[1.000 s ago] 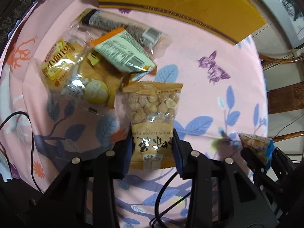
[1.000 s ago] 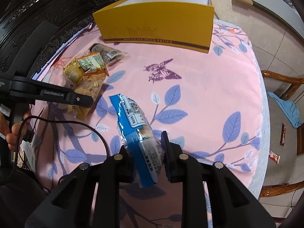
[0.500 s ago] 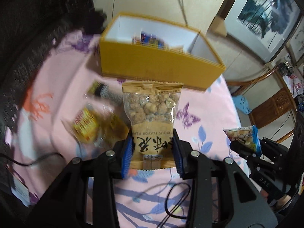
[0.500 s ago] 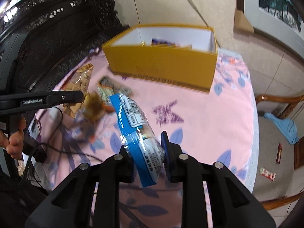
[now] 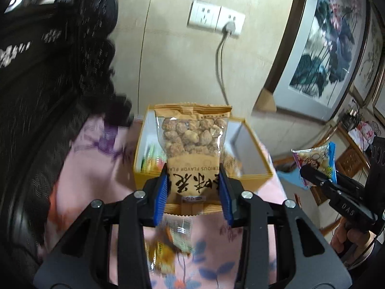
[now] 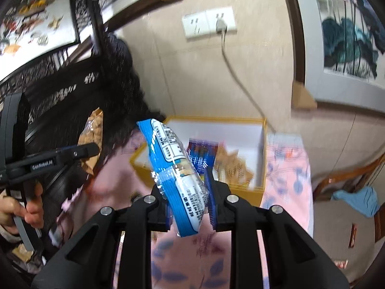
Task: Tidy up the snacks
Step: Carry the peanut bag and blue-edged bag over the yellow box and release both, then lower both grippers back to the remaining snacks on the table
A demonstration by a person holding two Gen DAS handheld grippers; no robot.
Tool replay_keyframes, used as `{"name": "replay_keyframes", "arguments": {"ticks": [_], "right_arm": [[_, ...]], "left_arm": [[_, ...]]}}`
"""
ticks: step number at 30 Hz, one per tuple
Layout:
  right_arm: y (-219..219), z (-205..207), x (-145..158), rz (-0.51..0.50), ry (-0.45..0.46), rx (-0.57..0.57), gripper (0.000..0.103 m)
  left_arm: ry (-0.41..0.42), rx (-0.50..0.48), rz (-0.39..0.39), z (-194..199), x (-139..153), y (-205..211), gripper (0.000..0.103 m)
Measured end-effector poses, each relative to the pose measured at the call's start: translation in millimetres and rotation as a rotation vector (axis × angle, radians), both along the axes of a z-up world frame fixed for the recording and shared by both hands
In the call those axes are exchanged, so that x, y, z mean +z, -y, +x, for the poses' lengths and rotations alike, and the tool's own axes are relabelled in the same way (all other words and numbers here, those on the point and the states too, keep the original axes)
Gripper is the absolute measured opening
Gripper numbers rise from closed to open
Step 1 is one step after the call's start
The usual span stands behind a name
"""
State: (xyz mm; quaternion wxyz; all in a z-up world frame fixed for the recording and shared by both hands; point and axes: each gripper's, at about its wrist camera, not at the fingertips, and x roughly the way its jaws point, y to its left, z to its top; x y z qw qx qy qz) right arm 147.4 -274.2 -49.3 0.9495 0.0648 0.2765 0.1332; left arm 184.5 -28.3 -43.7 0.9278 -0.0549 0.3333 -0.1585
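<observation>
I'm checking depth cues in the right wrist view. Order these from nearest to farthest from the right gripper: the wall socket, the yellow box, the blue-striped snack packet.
1. blue-striped snack packet: clamped in the right gripper.
2. yellow box: just ahead on the pink tablecloth, open, snacks inside.
3. wall socket: on the wall behind the box, high up.

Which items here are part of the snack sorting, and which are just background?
Job: nut bag in left tool; blue packet in right tool; yellow box; loose snacks on the table.
Background: wall socket, paintings, blue cloth.
</observation>
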Motion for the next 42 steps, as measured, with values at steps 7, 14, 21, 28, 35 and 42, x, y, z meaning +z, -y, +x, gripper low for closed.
{"name": "replay_keyframes", "arguments": {"ticks": [7, 14, 21, 28, 35, 42], "right_arm": [[1, 43, 20, -0.002, 0.06, -0.043, 0.024], [-1, 77, 22, -0.017, 0.082, -0.058, 0.024], [-11, 103, 13, -0.091, 0.113, -0.14, 0.075], [-30, 79, 4, -0.098, 0.101, -0.022, 0.08], [-51, 43, -23, -0.103, 0.019, 0.069, 0.08], [-62, 0, -49, -0.096, -0.067, 0.106, 0.08]], "left_arm": [[0.059, -0.014, -0.002, 49, 19, 11, 0.038], [0.066, -0.051, 0.005, 87, 16, 30, 0.038], [0.055, 0.019, 0.016, 120, -6, 37, 0.087], [0.092, 0.04, 0.006, 99, -1, 11, 0.089], [0.017, 0.11, 0.0, 63, -18, -24, 0.09], [-0.067, 0.159, 0.01, 16, -48, -54, 0.09]]}}
